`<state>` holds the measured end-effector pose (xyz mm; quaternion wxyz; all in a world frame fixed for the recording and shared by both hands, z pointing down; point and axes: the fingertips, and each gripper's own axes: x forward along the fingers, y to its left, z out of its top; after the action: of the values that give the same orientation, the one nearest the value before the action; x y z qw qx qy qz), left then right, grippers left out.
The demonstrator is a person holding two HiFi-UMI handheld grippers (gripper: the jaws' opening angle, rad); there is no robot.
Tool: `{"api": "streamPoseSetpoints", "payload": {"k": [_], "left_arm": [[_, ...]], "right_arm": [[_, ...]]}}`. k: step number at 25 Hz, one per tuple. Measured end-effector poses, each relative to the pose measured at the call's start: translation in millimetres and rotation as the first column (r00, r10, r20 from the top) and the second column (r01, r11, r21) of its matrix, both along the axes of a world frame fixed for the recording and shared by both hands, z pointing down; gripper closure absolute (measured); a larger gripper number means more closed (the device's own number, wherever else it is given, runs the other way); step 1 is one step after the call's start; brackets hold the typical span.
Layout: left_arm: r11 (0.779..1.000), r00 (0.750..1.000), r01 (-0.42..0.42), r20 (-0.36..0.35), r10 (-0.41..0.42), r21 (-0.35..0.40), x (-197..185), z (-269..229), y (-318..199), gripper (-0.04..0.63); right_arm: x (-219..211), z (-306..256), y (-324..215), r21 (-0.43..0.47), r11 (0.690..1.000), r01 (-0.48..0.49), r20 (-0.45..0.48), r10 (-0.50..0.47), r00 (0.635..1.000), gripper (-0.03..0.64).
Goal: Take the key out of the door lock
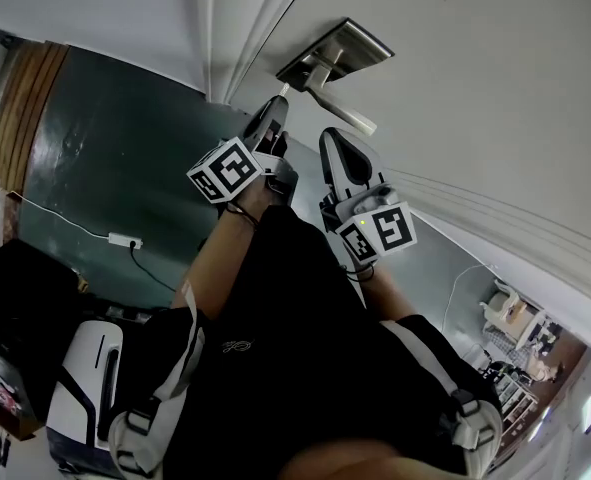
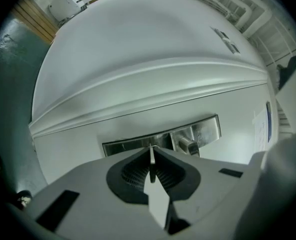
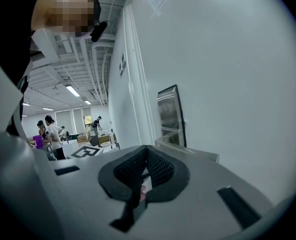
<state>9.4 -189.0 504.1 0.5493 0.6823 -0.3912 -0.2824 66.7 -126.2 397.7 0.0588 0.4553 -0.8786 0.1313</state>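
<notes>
A brushed-metal lock plate point(image 1: 353, 46) with a lever handle point(image 1: 340, 108) sits on the white door point(image 1: 495, 88). My left gripper point(image 1: 278, 106) points at the plate's lower end, shut on a thin metal key point(image 2: 151, 160) seen edge-on. The key's tip reaches the lock plate point(image 2: 130, 146); whether it is still inside the lock cannot be told. The handle's stub point(image 2: 189, 145) shows just right of it. My right gripper point(image 1: 337, 143) hangs beside the left one, below the handle, shut with nothing in it. Its tips point(image 3: 146, 150) face along the door past the lock plate point(image 3: 170, 113).
The door edge and white frame point(image 1: 220, 38) run left of the lock, with a dark green floor point(image 1: 115, 148) and a white cable below. The person's arms and dark clothing point(image 1: 305, 348) fill the lower middle. People and tables point(image 3: 50, 134) stand far back in the room.
</notes>
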Motion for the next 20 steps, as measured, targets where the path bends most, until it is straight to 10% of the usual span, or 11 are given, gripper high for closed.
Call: {"api": "streamPoseSetpoints", "payload": {"k": [11,20], "left_arm": [[0.988,0.979,0.155,0.130,-0.154,0.005,-50,-4,41,0.558],[0.929,0.908,0.370,0.208,-0.362,0.003,-73,-5,103,0.558]], "right_arm": [[-38,16,14,-0.020,0.979,0.200,0.009,-0.200,0.980,0.609],[-50,33,39,-0.021,0.908,0.417,0.025,-0.417,0.909,0.609]]}}
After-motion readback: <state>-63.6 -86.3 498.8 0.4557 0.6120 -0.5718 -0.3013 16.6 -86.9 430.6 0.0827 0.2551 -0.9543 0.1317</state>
